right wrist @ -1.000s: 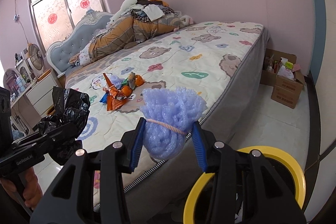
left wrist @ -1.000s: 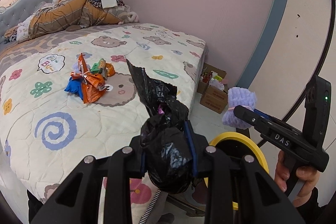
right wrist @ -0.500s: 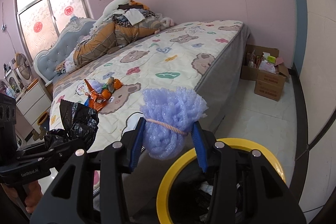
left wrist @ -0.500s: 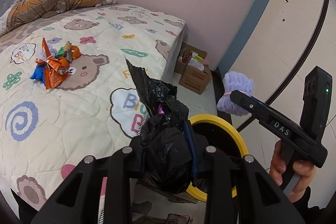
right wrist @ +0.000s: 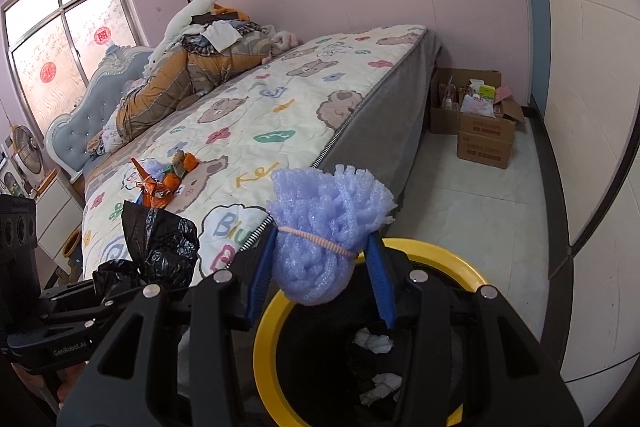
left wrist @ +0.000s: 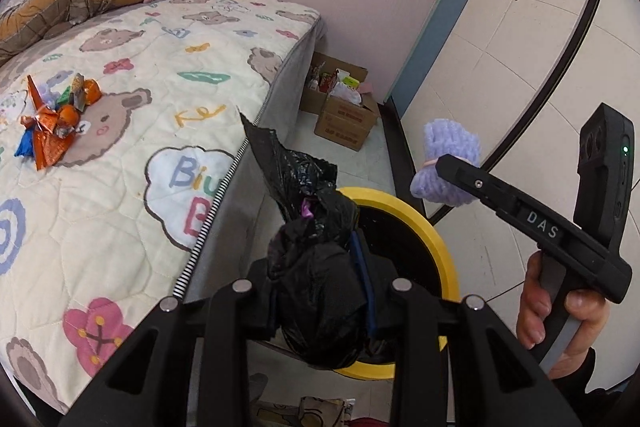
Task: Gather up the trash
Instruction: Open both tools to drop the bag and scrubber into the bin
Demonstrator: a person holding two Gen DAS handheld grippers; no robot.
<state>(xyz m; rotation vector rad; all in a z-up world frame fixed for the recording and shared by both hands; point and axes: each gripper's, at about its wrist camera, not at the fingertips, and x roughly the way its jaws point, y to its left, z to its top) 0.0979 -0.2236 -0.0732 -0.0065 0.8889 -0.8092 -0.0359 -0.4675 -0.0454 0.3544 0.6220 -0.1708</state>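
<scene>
My left gripper [left wrist: 320, 279] is shut on a knotted black plastic bag [left wrist: 316, 267] and holds it over the near rim of a yellow-rimmed trash bin [left wrist: 436, 239] on the floor beside the bed. My right gripper [right wrist: 320, 259] is shut on a purple foam bundle [right wrist: 324, 227] tied with a rubber band, above the same bin [right wrist: 272, 327], which holds crumpled white paper. The foam bundle also shows in the left wrist view [left wrist: 450, 167], and the black bag in the right wrist view [right wrist: 160, 247]. A pile of orange and blue wrappers [left wrist: 52, 123] lies on the bed.
The bed [left wrist: 120, 187] with a bear-print quilt fills the left side. Cardboard boxes [left wrist: 344, 107] with clutter stand on the floor at the foot of the bed by the pink wall. Piled bedding and clothes [right wrist: 192, 67] lie at the headboard end. A white wall [right wrist: 592, 147] stands right.
Both grippers have moved away from the bed towards the bin, each still holding its item. The bin now lies directly under both.
</scene>
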